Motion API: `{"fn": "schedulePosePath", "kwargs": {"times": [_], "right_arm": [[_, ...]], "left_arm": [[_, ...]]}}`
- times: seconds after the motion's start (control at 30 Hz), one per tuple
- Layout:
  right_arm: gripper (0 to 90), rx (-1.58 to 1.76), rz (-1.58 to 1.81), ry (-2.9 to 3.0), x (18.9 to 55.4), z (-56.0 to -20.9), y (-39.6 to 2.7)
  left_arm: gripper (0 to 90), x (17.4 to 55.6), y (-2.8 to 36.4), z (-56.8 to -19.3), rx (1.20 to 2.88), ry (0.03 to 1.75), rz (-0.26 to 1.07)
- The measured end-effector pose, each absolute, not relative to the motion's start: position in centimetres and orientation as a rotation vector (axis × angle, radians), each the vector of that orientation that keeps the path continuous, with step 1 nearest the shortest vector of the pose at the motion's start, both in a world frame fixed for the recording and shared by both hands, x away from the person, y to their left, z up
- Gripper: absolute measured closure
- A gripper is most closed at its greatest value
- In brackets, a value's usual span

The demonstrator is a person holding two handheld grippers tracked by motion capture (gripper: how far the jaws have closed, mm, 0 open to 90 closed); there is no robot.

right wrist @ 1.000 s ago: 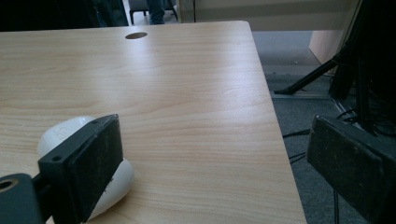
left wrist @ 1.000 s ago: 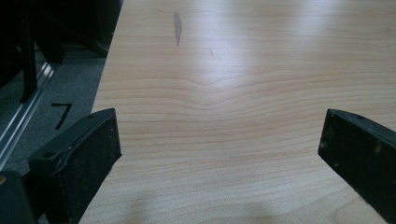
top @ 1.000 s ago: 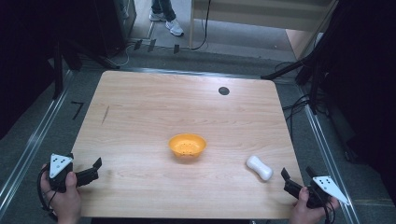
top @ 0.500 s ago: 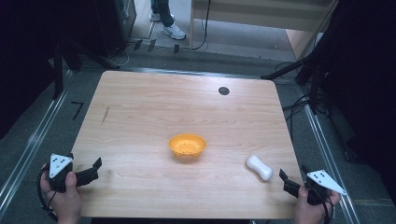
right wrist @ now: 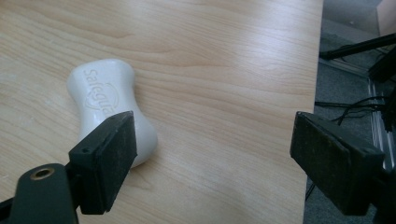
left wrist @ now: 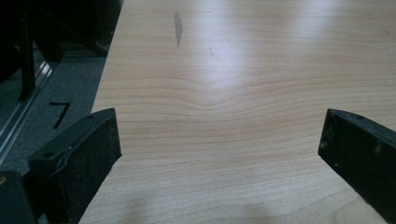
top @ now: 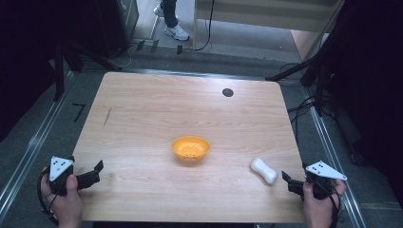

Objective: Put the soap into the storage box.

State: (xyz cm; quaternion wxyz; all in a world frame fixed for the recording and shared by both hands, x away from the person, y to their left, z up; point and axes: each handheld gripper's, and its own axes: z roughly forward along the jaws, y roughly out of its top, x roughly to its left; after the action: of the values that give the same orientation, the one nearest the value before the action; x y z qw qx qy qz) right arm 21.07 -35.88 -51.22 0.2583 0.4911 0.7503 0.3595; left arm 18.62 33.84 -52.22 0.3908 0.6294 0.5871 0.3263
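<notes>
Light wood-grain table stands on a grey carpeted floor, with dark equipment stands and trailing cables along both sides; a person's legs and white shoes are visible at the far end of the room. One small dark round mark sits on the tabletop near the far edge, and a short dark streak lies toward the left side. An orange bowl rests upright near the table's centre, with nothing inside it as far as can be seen. A white bar of soap, waisted in shape and embossed with lettering, lies flat on the wood to the right of the bowl, near the right front corner and apart from it. The left gripper, held in the left hand at the front left corner, has its jaws spread wide over bare wood and grips nothing. The right gripper, held in the right hand at the front right edge, also has its jaws parted and empty. In the right gripper view the soap lies just beyond one jaw, partly hidden behind it; contact cannot be confirmed. The other jaw reaches past the table's edge.
</notes>
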Motion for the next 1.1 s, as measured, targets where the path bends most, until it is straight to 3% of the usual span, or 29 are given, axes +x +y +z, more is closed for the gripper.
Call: {"fn": "schedulePosePath", "kwargs": {"times": [1.1], "right_arm": [[16.8,1.173,0.610,2.530,26.1,-48.8,-32.0]], "left_arm": [[0.0,18.6,34.0,-52.2,1.591,1.497,0.816]]}}
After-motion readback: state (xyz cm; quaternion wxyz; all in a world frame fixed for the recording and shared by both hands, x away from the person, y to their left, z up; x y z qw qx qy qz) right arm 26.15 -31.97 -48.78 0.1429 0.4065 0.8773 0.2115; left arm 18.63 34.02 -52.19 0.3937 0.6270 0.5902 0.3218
